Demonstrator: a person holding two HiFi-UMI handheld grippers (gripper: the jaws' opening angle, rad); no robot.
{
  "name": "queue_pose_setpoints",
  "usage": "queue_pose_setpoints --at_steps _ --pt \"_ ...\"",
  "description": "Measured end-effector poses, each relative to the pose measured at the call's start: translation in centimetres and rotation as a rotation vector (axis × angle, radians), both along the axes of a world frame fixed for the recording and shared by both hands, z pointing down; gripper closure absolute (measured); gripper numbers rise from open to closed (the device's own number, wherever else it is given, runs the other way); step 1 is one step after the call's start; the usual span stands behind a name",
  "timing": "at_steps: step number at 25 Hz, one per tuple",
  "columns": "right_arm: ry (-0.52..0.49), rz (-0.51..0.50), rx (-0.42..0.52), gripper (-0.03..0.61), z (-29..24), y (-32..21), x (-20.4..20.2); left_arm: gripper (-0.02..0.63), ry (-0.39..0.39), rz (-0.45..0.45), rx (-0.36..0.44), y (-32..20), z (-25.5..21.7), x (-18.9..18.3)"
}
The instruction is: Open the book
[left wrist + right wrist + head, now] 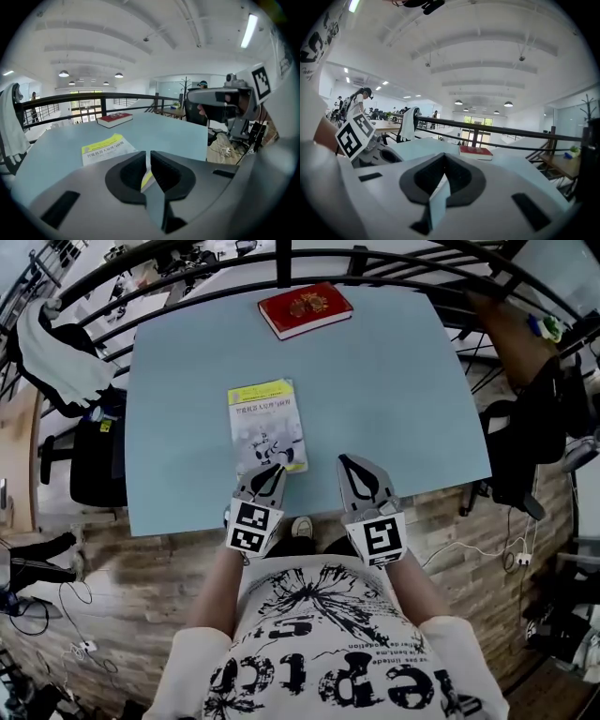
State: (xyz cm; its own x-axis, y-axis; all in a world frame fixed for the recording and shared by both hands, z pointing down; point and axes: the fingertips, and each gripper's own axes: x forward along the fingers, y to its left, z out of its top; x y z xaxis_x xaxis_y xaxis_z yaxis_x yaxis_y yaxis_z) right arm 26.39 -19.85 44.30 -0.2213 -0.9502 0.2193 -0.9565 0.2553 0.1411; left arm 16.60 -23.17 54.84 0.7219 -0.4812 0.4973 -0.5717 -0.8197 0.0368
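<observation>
A pale blue counter (394, 390) stands on a wood-plank floor (131, 615) in a bright open office, with a black railing (93, 95) around its far side. The yellow-and-white book (267, 423) lies closed toward six o'clock. A red book (306, 308) sits at twelve. The left claw (272, 468), closed and empty, is over the book's near edge. The right claw (349, 460), also closed, is at the book's four o'clock.

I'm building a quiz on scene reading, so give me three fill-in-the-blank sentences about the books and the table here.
The book at the far edge has a ___ cover. It and the yellow-topped booklet both lie on a light ___ table. The gripper nearest that booklet is the person's ___ one.
Missing words: red; blue; left.
</observation>
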Motion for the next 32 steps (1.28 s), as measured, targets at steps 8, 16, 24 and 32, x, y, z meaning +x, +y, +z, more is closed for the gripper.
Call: queue_pose_setpoints --at_steps 8,16,24,32 --pt "-0.015 0.004 -0.048 0.568 1.6 -1.4 1.6 0.494 -0.129 0.071 -0.119 -0.3 6.2 2.5" --pt "-0.048 0.008 -0.104 0.568 3.4 -1.5 3.0 0.437 -0.203 0.050 -0.164 -0.9 9.3 3.8" --pt "-0.035 0.009 -0.093 0.568 3.2 -1.8 3.5 0.474 -0.301 0.013 -0.111 -1.8 10.1 3.3" --pt "-0.030 -0.005 -0.080 0.568 2.8 -2.3 3.1 0.557 -0.243 -0.007 -0.113 -2.1 8.6 2.5"
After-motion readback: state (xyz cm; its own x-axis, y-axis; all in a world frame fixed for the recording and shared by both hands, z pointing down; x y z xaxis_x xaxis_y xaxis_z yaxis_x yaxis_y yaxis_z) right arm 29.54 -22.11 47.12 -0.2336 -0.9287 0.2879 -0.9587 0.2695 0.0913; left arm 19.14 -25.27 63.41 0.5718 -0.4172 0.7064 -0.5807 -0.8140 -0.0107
